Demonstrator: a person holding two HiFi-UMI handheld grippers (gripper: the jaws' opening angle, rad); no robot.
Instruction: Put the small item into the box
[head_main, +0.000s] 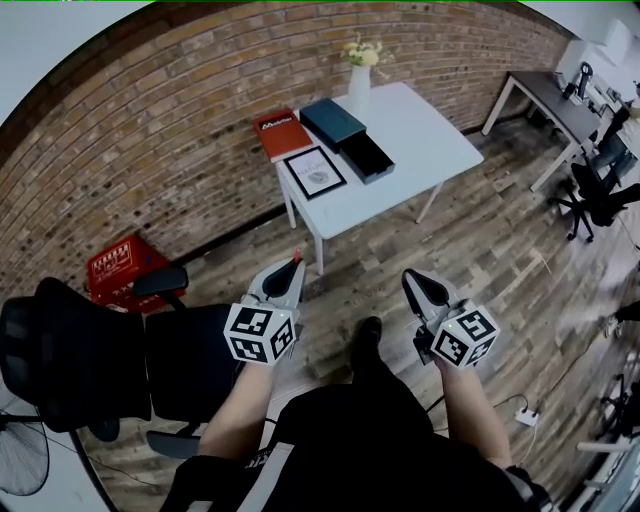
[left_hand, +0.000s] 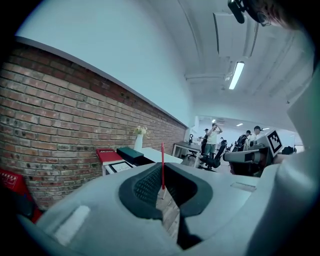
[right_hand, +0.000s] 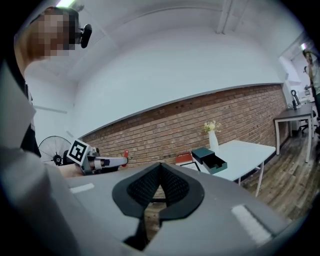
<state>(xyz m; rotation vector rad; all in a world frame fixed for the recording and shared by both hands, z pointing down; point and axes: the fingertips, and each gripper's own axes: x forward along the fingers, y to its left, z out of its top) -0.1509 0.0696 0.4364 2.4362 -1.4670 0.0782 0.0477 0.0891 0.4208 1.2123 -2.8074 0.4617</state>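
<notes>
presently, the person stands on a wood floor (head_main: 500, 260) with both tools held out at waist height. the left hand-held gripper (head_main: 291, 270) has its jaws drawn nearly together, clamped on a thin red stick-like small item (left_hand: 162, 165), which stands upright out of the jaw tips. the right hand-held gripper (head_main: 414, 283) has its jaws fully together with nothing between them. to the person's left stands a black office chair (head_main: 80, 360), with a red crate (head_main: 120, 268) on the floor beyond it. further ahead, well apart from both tools, is a white tabletop (head_main: 420, 140) against a brick wall (head_main: 150, 120). on it lie a framed picture (head_main: 315, 172), a red book (head_main: 283, 133) and the dark teal box (head_main: 333, 122), its black drawer (head_main: 367, 157) pulled out. a white vase (head_main: 359, 88) with flowers stands at the far edge.
</notes>
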